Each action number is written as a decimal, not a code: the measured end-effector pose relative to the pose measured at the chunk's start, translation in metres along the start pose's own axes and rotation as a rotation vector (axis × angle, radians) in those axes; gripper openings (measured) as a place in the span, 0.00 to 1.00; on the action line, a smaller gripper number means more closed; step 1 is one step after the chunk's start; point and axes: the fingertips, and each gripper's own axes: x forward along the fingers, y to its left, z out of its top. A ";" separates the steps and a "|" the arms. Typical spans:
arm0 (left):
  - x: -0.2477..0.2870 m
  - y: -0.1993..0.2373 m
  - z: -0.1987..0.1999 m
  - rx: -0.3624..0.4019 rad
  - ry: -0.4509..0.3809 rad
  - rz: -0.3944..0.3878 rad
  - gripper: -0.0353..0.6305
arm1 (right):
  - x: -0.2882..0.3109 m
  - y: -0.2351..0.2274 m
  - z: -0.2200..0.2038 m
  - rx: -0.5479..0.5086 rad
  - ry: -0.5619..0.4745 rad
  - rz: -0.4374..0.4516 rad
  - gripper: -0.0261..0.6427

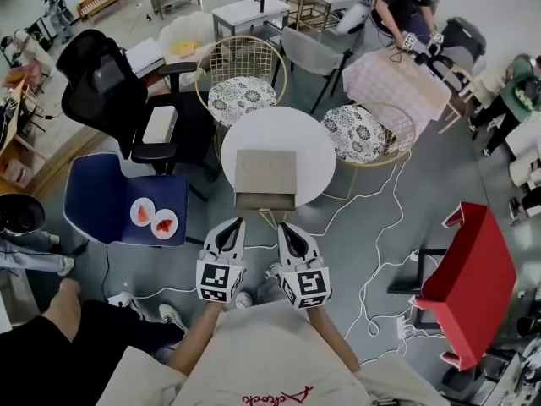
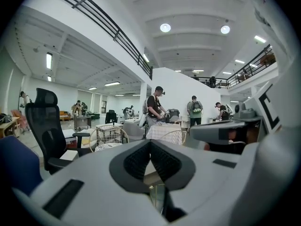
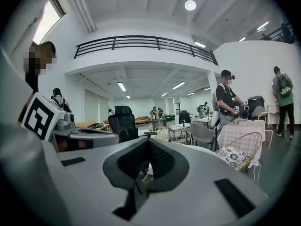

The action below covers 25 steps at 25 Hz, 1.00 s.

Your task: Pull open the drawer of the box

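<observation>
A flat tan box [image 1: 265, 178] lies on the near half of the round white table [image 1: 296, 138]; its drawer front faces me and looks closed. My left gripper [image 1: 229, 230] and right gripper [image 1: 291, 233] hang side by side just short of the table's near edge, both shut with nothing between the jaws. In the left gripper view the dark pads [image 2: 150, 161] meet in a closed seam, and in the right gripper view the pads [image 3: 148, 161] also meet. Both gripper views look level across the room; a sliver of the box [image 3: 142, 106] shows below the right jaws.
Two wire chairs with patterned cushions [image 1: 242, 98] [image 1: 355, 132] stand behind the table. A black office chair [image 1: 114, 91] and a blue seat [image 1: 127, 208] holding two small plates are at the left. A red stand [image 1: 469, 282] is at the right. White cables [image 1: 372, 269] trail over the floor.
</observation>
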 end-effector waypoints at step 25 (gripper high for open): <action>-0.060 -0.017 -0.019 0.010 0.006 -0.054 0.07 | -0.042 0.045 -0.015 0.022 -0.010 -0.074 0.06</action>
